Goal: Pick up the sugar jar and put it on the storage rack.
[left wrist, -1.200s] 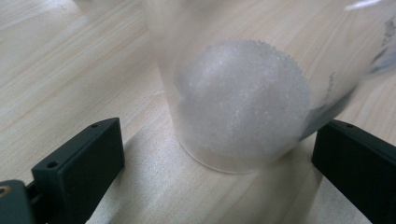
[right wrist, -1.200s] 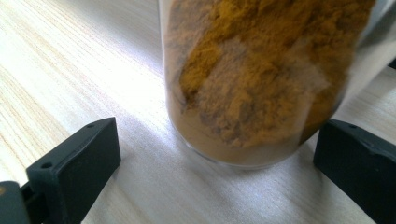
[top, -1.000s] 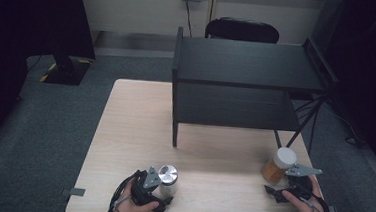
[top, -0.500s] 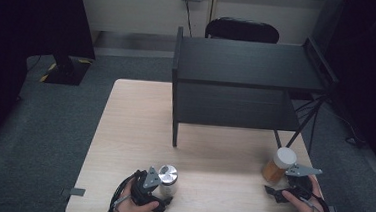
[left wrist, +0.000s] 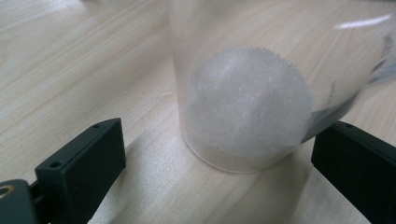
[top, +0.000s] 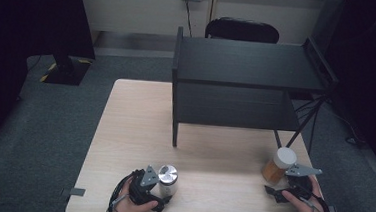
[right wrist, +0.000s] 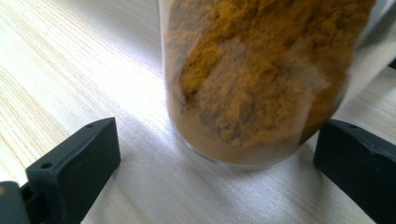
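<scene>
— Jars first. Where are they?

— I see two on the table (top: 139,132). The jar of white grains (top: 167,180) stands near the front edge, on my left. The jar of orange powder (top: 278,165) stands near the right edge, in front of the black shelf (top: 248,80).

— And your tools?

— My left tool (left wrist: 215,163) is spread wide, one jaw on each side of the white jar's bottom (left wrist: 243,107). Neither jaw touches it. My right tool (right wrist: 217,168) is the same: spread wide around the orange jar (right wrist: 257,79), with gaps on both sides.

— So what step is this?

— I think I am just about to grab both jars. Nothing is held yet.

— What comes next?

— I should push each tool in a bit, then squeeze gently. The jars are round and smooth, so a crooked squeeze could tip them.
</scene>
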Motion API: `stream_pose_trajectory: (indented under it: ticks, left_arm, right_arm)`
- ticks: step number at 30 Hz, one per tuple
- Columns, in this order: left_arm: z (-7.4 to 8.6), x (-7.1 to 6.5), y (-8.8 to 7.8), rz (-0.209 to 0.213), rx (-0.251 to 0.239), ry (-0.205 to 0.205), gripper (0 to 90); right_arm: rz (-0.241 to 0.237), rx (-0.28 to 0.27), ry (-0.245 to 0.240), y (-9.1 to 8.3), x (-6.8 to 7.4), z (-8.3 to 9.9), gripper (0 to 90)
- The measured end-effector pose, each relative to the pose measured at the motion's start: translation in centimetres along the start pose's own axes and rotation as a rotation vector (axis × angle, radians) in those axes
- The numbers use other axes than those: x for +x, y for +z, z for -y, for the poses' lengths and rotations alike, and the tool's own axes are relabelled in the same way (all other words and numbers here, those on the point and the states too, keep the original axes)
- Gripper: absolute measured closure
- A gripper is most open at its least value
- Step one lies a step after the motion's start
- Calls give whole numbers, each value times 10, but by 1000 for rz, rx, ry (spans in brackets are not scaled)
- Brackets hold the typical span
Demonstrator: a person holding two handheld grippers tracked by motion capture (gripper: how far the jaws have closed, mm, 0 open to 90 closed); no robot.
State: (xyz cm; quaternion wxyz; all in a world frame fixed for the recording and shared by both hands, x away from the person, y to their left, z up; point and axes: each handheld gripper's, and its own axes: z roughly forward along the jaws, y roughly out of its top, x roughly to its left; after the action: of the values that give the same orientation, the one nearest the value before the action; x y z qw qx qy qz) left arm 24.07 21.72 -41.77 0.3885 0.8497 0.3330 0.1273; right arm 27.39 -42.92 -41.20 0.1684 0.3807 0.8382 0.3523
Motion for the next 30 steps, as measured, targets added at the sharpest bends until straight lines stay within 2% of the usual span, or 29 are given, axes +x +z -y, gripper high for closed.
stream_pose_trajectory:
  ticks: [8, 17, 30]
  left_arm:
    - [2, 0, -2, -5, -23, -11, 25]
    - [2, -2, -3, 4, -53, 1, 25]
    - [-2, -9, 1, 3, -62, -2, 58]
  right_arm:
    - [1, 0, 0, 0, 0, 0, 0]
    - [1, 0, 0, 0, 0, 0, 0]
    - [1, 0, 0, 0, 0, 0, 0]
